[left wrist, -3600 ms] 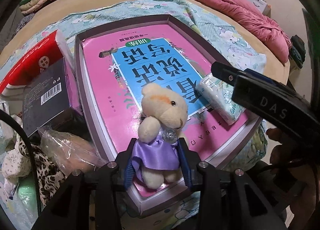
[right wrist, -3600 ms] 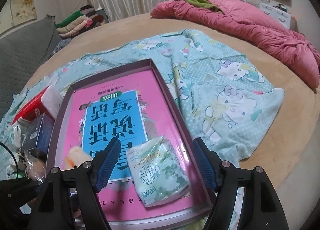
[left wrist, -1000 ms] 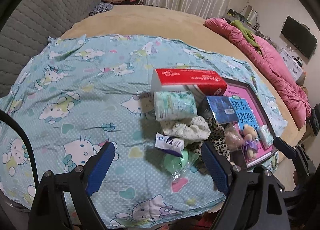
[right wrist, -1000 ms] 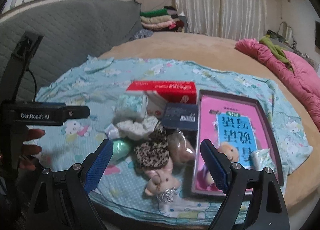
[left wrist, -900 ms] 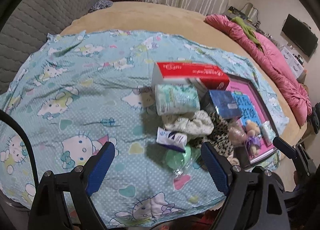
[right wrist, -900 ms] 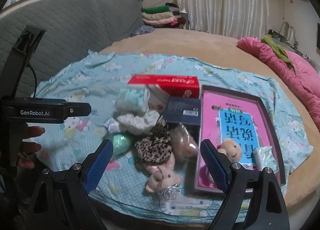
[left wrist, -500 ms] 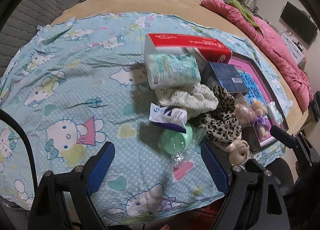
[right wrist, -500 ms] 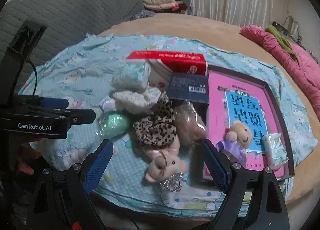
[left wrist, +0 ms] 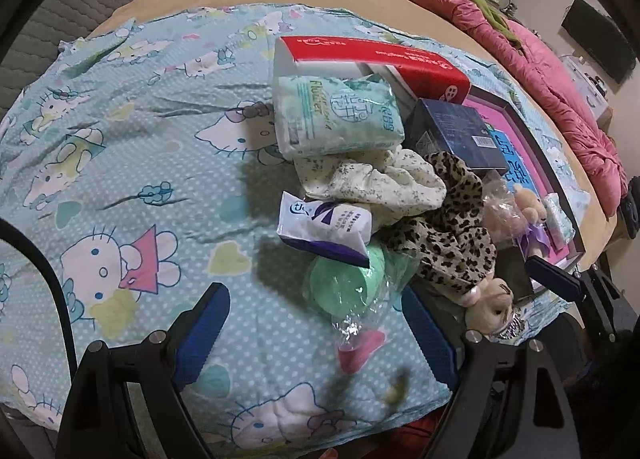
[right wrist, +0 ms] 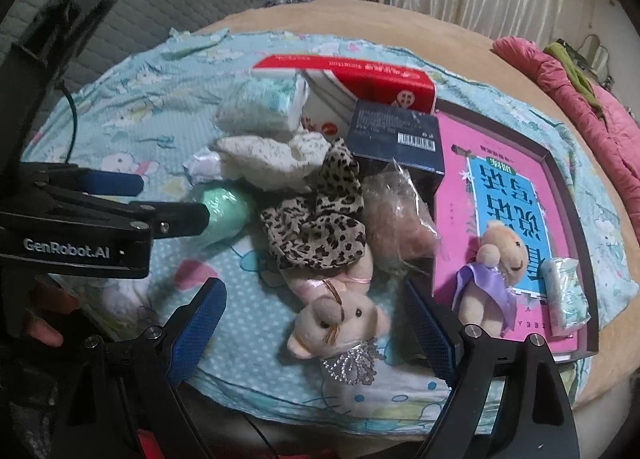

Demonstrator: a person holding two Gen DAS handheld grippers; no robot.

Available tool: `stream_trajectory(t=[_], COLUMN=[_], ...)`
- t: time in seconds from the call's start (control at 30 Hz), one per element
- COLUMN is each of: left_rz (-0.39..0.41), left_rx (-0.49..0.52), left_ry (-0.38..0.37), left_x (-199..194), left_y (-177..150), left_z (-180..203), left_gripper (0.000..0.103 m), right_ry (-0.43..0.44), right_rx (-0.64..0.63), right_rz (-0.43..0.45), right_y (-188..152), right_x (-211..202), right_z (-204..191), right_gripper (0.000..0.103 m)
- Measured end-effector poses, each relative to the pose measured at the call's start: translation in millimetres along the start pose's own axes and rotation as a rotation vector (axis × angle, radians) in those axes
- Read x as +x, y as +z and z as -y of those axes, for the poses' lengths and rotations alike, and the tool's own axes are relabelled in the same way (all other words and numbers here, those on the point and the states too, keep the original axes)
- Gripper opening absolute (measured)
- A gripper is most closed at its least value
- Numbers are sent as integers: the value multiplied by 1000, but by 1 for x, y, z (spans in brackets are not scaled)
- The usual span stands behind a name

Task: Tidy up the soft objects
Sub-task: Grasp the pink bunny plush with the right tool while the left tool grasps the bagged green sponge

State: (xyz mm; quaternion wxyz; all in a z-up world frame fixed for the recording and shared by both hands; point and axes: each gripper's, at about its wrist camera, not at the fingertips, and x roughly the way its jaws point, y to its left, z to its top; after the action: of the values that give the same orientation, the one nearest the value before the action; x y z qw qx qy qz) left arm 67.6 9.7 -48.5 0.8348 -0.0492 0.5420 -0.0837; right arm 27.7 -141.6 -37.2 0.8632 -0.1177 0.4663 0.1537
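A heap of soft things lies on the Hello Kitty sheet: a green wrapped ball [left wrist: 344, 287], a small white and purple tissue pack [left wrist: 324, 227], a pale floral cloth [left wrist: 372, 183], a leopard scrunchie [right wrist: 320, 219], a wrapped pink thing [right wrist: 394, 219] and a pink plush mouse [right wrist: 340, 323]. A bear in a purple dress [right wrist: 494, 271] and a tissue pack [right wrist: 566, 295] lie in the pink tray [right wrist: 456, 219]. My left gripper [left wrist: 316, 333] is open, just before the green ball. My right gripper [right wrist: 316, 323] is open around the plush mouse.
A red and white box [left wrist: 372, 59], a large green tissue pack [left wrist: 336, 115] and a dark blue box [right wrist: 396, 139] stand behind the heap. A pink quilt [left wrist: 560, 71] lies at the far right. The bed edge is close below both grippers.
Earlier the left gripper held the bear over the tray; the bear now lies there. Both open grippers pulled back, then moved down toward the heap: left toward the green ball, right over the mouse.
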Motion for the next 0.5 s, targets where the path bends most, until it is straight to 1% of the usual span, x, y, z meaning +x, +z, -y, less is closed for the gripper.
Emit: stream_trajectory(t=[0.3,0.37,0.4,0.43,0.5], left_rz=[-6,-8,-8,-9,-11], left_rx=[-13,-16,-17,-18,-16], left_ry=[-35,-46,-54,-58,-67], left_x=[13,16,18,19,22], left_y=[8,10,11,11,12], left_z=[-3,-3,-4,-4,-5], left_gripper=[88,88,88,88,88], right_ry=[-7,-11,-7,-13,-24], right_rx=[-32,-38,-41,-42,-47], right_rz=[-58,-62,-70,-75,-85], right_y=[2,2,2,2,3], right_x=[26,30,34,36,41], right_z=[-6,-6,-6,-6,-7], right_gripper=[89,83,77,74,71])
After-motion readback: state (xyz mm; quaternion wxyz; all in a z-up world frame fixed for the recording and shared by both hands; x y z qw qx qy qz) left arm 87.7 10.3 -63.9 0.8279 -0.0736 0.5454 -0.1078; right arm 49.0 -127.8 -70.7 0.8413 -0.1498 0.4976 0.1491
